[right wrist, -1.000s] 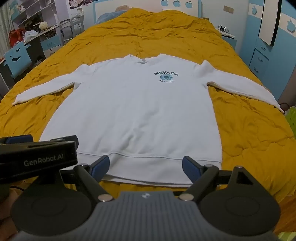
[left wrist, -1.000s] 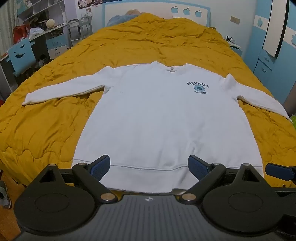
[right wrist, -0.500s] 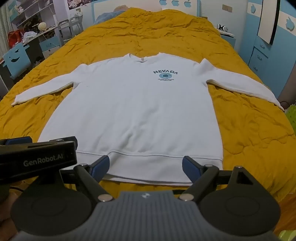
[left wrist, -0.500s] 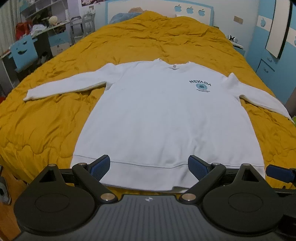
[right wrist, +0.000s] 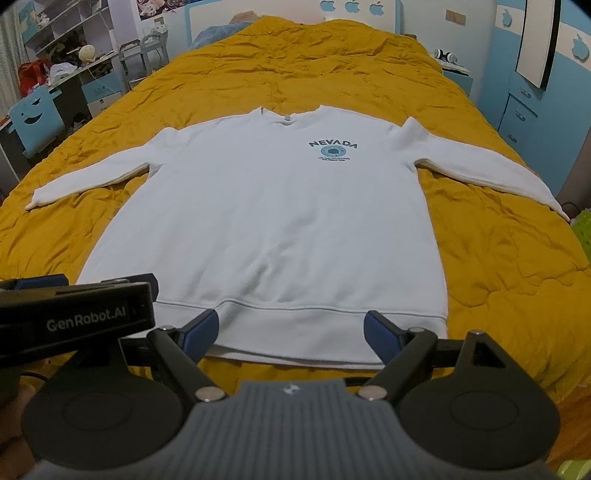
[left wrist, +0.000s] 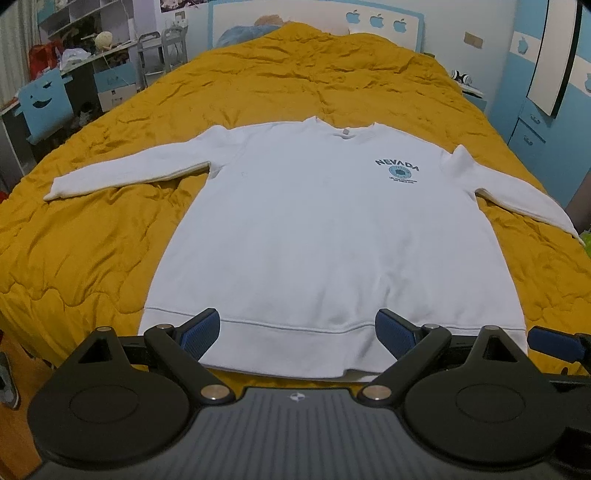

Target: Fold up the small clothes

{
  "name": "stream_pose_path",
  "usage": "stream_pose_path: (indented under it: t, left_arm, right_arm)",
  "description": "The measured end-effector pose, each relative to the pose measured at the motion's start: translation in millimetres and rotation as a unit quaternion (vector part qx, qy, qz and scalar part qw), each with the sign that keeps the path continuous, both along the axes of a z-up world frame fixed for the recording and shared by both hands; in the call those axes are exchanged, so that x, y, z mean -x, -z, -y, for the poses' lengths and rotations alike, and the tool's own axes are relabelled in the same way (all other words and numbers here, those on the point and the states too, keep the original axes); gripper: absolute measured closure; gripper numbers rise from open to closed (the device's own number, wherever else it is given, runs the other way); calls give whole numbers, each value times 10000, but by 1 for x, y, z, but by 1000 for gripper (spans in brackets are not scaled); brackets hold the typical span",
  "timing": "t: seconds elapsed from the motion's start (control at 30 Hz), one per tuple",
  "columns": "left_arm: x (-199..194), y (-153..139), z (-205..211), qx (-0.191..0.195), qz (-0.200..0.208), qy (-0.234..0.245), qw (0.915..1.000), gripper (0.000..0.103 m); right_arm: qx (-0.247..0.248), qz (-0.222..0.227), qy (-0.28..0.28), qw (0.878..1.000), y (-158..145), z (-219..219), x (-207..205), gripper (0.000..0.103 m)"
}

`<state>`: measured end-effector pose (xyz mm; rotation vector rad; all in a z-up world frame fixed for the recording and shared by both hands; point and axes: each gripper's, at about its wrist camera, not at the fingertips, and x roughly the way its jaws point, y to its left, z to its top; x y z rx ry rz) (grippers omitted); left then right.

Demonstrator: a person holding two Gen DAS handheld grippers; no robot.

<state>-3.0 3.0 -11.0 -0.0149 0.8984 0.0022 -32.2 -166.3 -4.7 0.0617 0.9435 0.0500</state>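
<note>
A white long-sleeved sweatshirt [left wrist: 325,229] [right wrist: 280,221] with a blue "NEVADA" print lies flat and face up on a mustard-yellow bedspread [left wrist: 92,236] [right wrist: 498,243], both sleeves spread out sideways, hem toward me. My left gripper [left wrist: 298,332] hovers open just short of the hem, nothing between its blue pads. My right gripper [right wrist: 291,331] is open too, at the hem's middle-right. In the right wrist view the left gripper's body [right wrist: 74,317] shows at the lower left; a blue fingertip [left wrist: 554,341] of the right one shows in the left wrist view.
The bed fills most of both views, its foot edge just below the hem. A desk with a blue chair [left wrist: 44,107] and shelves stand on the left. Blue drawers [right wrist: 521,110] and a bedside stand line the right wall. A blue headboard [left wrist: 317,18] is at the far end.
Both grippers have risen and tilted slightly, so the sweatshirt sits a little lower and closer in view. Jaws stay open and the garment has not moved.
</note>
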Motion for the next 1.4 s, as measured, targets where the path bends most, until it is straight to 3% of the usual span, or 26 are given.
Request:
stream_pose_path:
  t: [0.6, 1.4]
  left_arm:
    - [1, -3, 5, -128, 84, 2, 9999, 0]
    - [5, 0, 0, 66, 148, -12, 9999, 0]
  right_arm:
    - [50, 11, -21, 10000, 1, -2, 0, 21]
    - [77, -19, 7, 10000, 2, -2, -1, 21]
